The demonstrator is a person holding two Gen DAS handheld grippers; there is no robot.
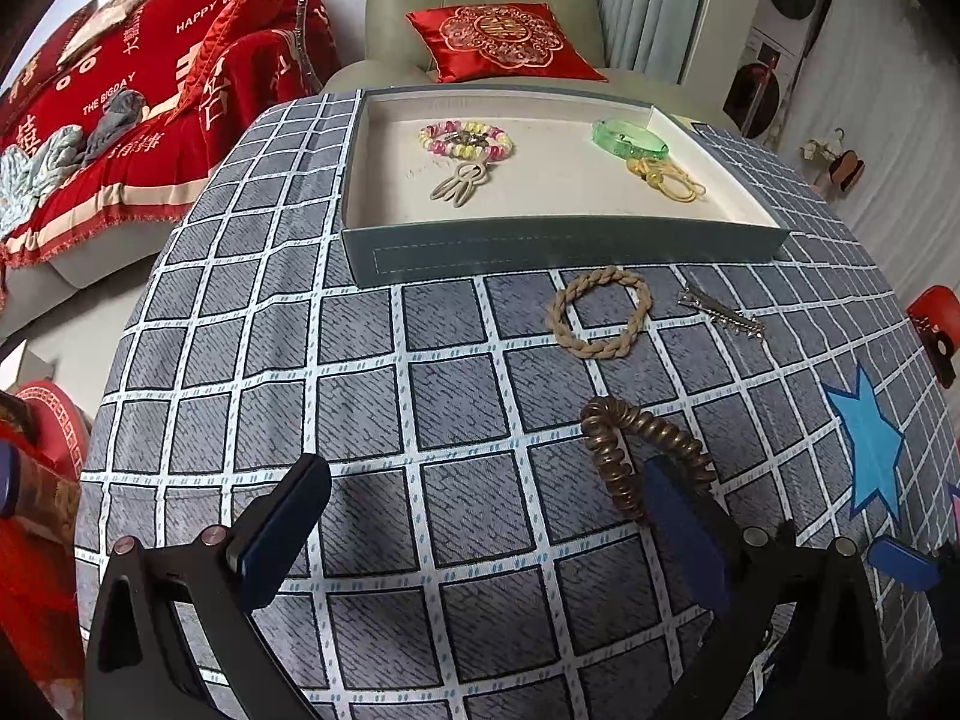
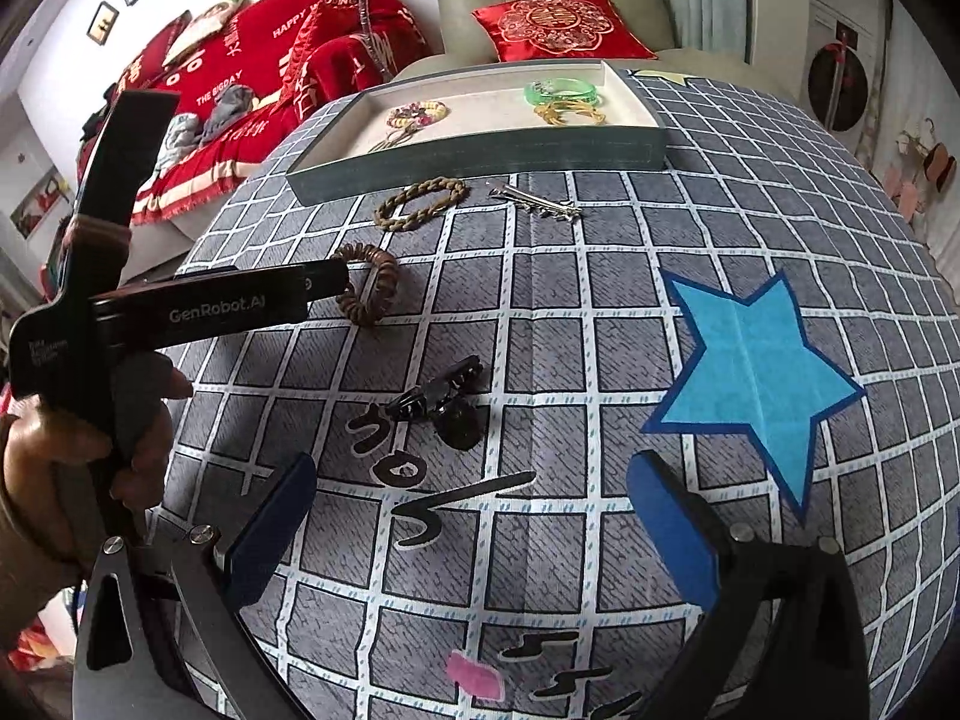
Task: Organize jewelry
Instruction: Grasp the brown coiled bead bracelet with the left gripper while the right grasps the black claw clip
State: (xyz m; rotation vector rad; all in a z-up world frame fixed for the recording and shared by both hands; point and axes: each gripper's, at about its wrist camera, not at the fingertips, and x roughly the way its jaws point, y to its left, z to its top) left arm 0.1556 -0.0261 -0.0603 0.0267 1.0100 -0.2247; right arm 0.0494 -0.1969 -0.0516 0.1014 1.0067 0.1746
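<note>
left gripper [image 1: 486, 534] wide open, rt pad by the brown coil tie [image 1: 636, 450], prob lining up grab; tray [image 1: 564, 252] beyond it. right gripper [image 2: 474, 534] wide, empty, nearer than tray.

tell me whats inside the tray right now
Inside the tray: a beaded bracelet, a grey charm, a green bangle and yellow hair ties. Its near wall hides none of them.

Bare cloth [image 1: 456, 420] lay between the left gripper's [image 1: 480, 516] spread fingers, with the coil tie [image 1: 630, 450] touching its right finger. The rope ring [image 1: 597, 312] and clip [image 1: 720, 312] sat just before the tray wall [image 1: 558, 255]. The black claw [image 2: 444, 402] lay ahead of the wide-apart right gripper [image 2: 474, 528].
</note>
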